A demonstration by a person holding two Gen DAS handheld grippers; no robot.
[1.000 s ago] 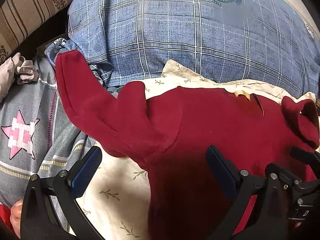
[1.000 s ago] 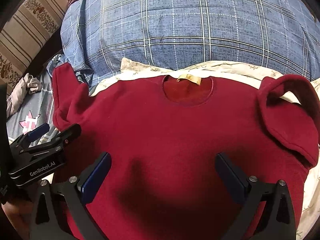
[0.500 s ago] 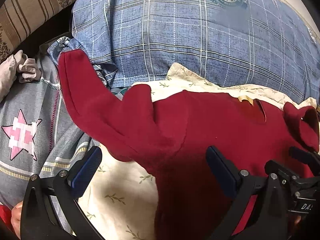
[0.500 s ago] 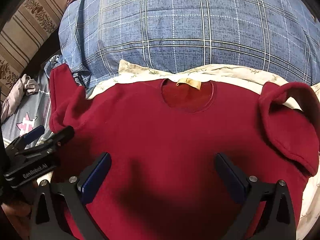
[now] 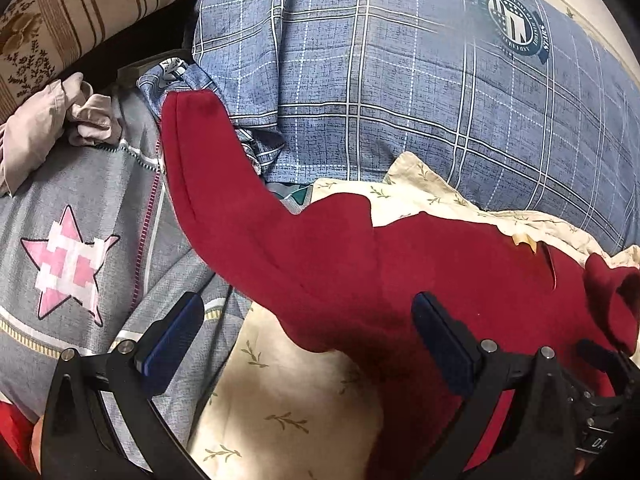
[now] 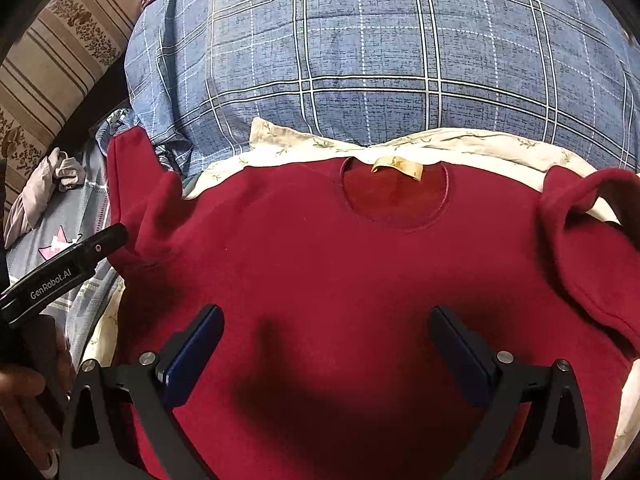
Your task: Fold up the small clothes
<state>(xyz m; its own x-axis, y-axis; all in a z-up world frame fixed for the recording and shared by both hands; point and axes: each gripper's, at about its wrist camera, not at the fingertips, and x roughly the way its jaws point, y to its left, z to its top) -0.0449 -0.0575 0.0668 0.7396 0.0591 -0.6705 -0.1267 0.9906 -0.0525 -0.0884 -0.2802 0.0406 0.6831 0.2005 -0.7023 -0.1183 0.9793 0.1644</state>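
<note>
A dark red sweater (image 6: 360, 280) lies flat on a cream leaf-print sheet, neck hole and tan label (image 6: 396, 166) at the far side. Its left sleeve (image 5: 224, 184) stretches out up-left onto the grey bedding; the right sleeve (image 6: 580, 232) is folded back over the body. My left gripper (image 5: 308, 336) hovers open over the sleeve's armpit and the sweater's left edge, nothing between its fingers. My right gripper (image 6: 328, 344) hangs open above the sweater's chest, holding nothing. The left gripper (image 6: 64, 272) shows at the left edge of the right wrist view.
A blue plaid quilt (image 6: 380, 60) bulges behind the sweater. Grey bedding with a pink star (image 5: 72, 264) lies to the left, with a crumpled pale cloth (image 5: 44, 128) and a striped cushion (image 5: 80, 12) beyond. The cream sheet (image 5: 288, 400) shows beside the sweater.
My left gripper has shifted left and back, so the sweater's left edge and sleeve slid right in its view. The right gripper eased slightly nearer the sweater. Both stayed open.
</note>
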